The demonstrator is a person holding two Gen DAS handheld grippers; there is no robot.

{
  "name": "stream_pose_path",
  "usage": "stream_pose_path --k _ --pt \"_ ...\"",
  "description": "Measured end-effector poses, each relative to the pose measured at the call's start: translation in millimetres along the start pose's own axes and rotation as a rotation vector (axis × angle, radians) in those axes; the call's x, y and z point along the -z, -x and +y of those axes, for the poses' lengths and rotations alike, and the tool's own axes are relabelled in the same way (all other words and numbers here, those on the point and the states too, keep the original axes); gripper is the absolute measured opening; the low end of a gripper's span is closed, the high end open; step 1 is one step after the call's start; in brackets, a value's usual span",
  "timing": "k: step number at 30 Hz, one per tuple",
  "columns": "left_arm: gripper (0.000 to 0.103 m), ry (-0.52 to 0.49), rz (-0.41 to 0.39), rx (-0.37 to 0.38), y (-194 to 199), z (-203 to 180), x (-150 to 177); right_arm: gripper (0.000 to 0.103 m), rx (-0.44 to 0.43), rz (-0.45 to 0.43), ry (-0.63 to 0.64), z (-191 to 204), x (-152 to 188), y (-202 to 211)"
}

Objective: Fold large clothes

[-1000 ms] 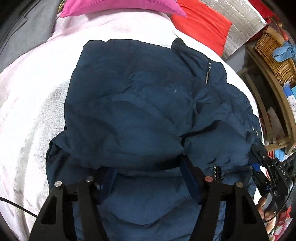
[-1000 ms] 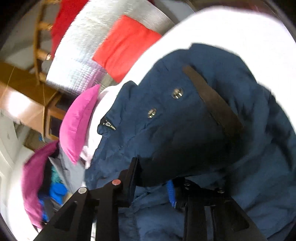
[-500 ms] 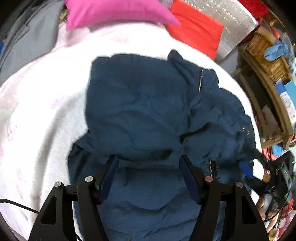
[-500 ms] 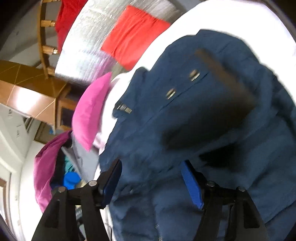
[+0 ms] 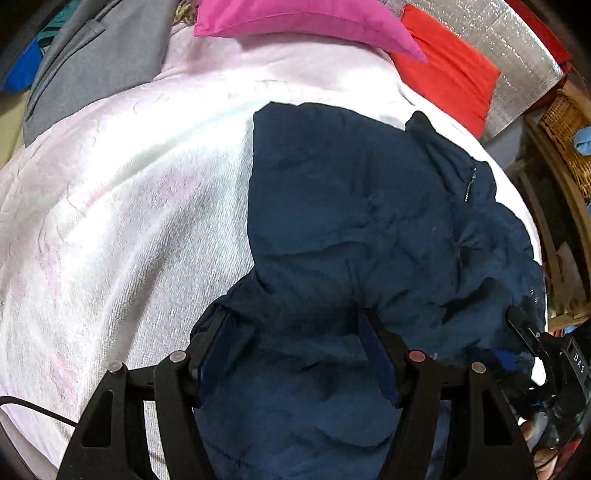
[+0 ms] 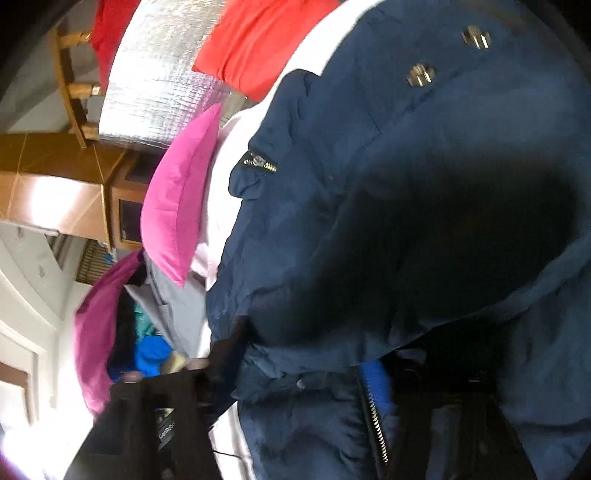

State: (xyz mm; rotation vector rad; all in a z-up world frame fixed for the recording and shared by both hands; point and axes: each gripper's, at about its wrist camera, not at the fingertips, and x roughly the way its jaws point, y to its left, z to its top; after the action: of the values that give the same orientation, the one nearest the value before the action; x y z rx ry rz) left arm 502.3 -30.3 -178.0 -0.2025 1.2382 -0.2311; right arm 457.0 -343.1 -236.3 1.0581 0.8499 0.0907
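The jacket [image 5: 369, 229] lies bunched on the blanket [image 5: 129, 206]. The left gripper [image 5: 295, 332] hovers over its near edge, released. The right gripper [image 6: 306, 354] is closing, a jacket fold between its fingers.

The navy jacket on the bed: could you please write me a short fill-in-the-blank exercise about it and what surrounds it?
1. The navy jacket lies on a pale ____ blanket.
2. The cushion lying beyond the jacket, beside the red cushion, is ____.
3. In the right wrist view, two metal ____ show on the jacket's front.
4. The left gripper hangs over the jacket's near part with its jaws ____.

Missing words: pink; magenta; snaps; open
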Motion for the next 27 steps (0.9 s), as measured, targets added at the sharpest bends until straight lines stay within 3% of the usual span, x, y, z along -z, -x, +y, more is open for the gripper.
stream_pose_path --k 2,5,8,15,16,20,24,27 --pt "0.069 -0.011 -0.007 -0.003 2 -4 1 0.037 0.020 -0.027 0.049 7 1 5" --pt "0.069 -0.035 -0.007 -0.032 -13 -19 -3 0.035 0.051 -0.078 0.117 14 6 14" --pt "0.069 -0.057 0.005 -0.064 -18 -22 0 0.034 0.112 -0.036 0.122 3 7 2" --pt "0.069 -0.044 -0.020 -0.045 -4 -18 -1 0.038 0.036 0.024 0.103 -1 1 28" --pt "0.069 -0.053 -0.043 -0.050 3 -18 -1 0.043 0.036 0.022 0.113 -3 0 39" --pt "0.069 -0.038 -0.092 -0.035 17 -10 -5 0.059 0.027 -0.073 0.120 -22 -8 94" --pt "0.069 0.045 -0.087 -0.035 13 8 -11 0.060 0.085 -0.209 0.017 -58 -29 144" --pt "0.069 0.070 -0.060 -0.040 2 15 -12 0.060 0.101 -0.235 -0.101 -87 -43 156"
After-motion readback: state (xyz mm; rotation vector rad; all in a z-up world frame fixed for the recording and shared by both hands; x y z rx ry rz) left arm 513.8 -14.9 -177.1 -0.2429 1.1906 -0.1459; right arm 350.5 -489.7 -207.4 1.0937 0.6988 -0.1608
